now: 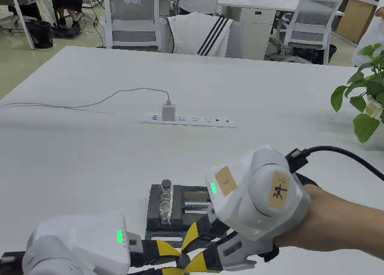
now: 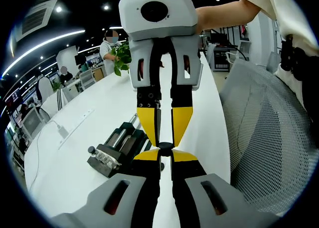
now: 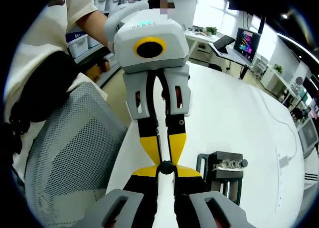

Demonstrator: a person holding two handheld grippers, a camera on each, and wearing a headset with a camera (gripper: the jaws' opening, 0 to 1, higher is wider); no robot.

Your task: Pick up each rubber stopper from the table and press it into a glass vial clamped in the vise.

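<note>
A small dark rubber stopper sits pinched where the two grippers meet tip to tip above the table's near edge. My left gripper comes in from the left, and its yellow tips close on the stopper. Facing it, my right gripper closes on the same stopper. Just beyond them stands the black vise, with a row of glass vials clamped in it. The far vial wears a dark stopper.
A white power strip with a plugged charger and its cable lies across the middle of the white table. A potted plant stands at the right edge. A mesh chair is close behind the grippers.
</note>
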